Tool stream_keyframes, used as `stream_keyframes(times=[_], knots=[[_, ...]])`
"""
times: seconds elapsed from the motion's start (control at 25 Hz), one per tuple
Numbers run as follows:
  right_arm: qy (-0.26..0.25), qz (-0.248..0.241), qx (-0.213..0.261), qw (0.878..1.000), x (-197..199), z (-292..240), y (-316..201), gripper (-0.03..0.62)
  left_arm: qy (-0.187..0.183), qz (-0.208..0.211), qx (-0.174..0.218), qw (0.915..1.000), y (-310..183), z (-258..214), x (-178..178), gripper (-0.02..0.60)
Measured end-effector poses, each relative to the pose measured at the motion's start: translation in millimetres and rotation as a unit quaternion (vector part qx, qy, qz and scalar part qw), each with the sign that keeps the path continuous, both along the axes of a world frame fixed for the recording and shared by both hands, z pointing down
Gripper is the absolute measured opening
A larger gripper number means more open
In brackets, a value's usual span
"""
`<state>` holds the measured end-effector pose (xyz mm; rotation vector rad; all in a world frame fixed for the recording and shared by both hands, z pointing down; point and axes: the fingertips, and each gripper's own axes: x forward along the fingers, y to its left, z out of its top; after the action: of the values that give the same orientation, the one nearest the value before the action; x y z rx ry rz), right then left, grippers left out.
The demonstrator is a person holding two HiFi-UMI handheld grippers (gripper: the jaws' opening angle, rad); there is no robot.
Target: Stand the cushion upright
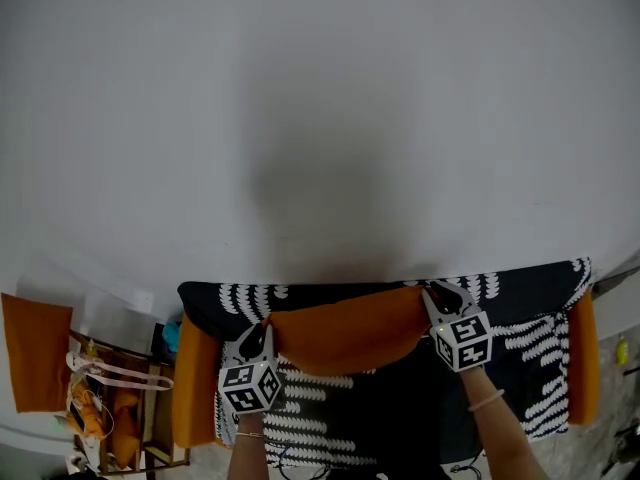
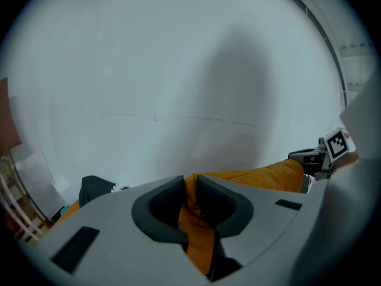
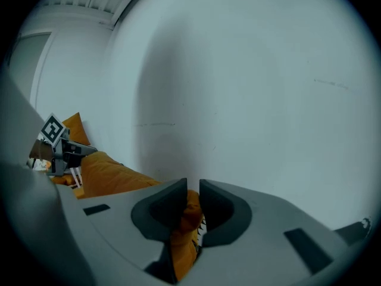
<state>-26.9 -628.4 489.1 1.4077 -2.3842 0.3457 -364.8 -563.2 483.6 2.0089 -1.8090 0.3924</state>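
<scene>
Left gripper is clamped on the orange top edge of the cushion; in its own view I see only that orange fold jammed between the jaws. The cushion lies low in the head view against the white surface, its bottom cut off by the frame and forearms. Right gripper pinches the same edge further right; I can't tell if the cushion is upright.

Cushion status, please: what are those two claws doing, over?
Both clamped on cushion, orange edge: left gripper, right gripper. Edge sags between them, near white surface. Nothing visible in the way.
</scene>
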Motion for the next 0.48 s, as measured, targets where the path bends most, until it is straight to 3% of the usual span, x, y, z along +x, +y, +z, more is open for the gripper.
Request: stream_keyframes(times=[0.48], knots=[[-0.005,0.027,0.002,1.000,-1.2,6.8,-43.5,0.083,0.015,-0.002,-0.006,0.9999,-44.4,7.8,-7.2,0.089]])
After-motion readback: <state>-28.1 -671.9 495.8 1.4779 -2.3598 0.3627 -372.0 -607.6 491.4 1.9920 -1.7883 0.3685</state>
